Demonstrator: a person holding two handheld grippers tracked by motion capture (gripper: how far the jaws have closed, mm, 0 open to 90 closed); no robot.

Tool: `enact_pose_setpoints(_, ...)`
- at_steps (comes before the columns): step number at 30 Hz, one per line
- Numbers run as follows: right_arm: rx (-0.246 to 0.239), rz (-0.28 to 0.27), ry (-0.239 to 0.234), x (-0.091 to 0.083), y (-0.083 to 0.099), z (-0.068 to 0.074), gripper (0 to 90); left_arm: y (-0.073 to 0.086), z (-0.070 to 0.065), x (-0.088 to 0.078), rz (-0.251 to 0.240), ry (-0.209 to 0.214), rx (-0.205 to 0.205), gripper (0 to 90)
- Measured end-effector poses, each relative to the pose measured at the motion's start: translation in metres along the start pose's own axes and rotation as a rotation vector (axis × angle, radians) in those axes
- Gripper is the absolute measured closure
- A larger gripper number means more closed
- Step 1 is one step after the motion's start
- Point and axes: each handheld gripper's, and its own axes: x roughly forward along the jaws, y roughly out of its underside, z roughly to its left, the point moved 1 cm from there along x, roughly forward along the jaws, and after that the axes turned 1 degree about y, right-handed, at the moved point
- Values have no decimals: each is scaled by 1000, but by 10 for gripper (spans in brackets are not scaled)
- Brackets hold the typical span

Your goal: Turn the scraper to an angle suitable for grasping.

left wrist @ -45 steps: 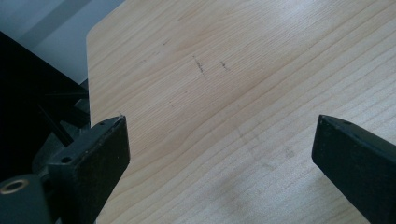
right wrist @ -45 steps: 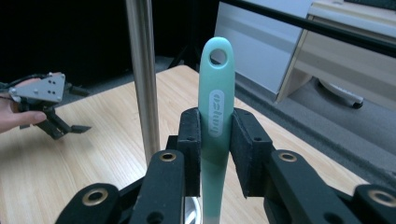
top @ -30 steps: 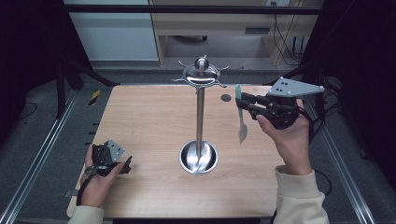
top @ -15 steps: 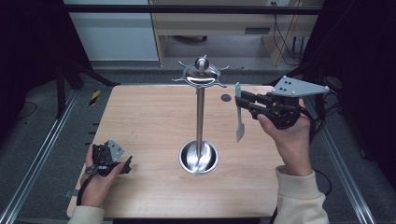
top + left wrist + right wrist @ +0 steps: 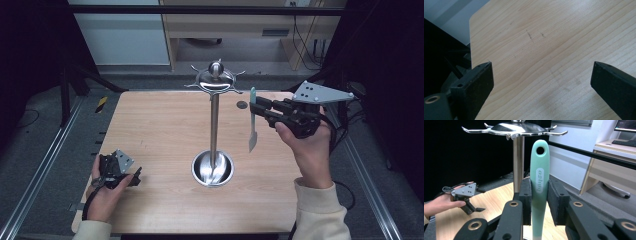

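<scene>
Our right tongs (image 5: 539, 195) clench the mint handle of a spatula (image 5: 539, 180) at mid-length, held upright just beside the rack (image 5: 214, 85), hang-hole up and level with the rack's hooks. We judge it light and stiff, the smooth plastic a bit slippery; the mid-handle hold leaves the hole free for hooking. Our left tongs (image 5: 541, 82) stand released over bare worktop (image 5: 549, 37), well apart from it. The rack's base dish (image 5: 213, 169), below the right tongs, looks empty.
</scene>
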Motion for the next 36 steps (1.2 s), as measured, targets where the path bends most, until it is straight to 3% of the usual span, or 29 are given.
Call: enact_pose_setpoints(36, 4, -60, -116, 4, -4, 9, 743, 0, -1, 0, 6, 1, 10, 44)
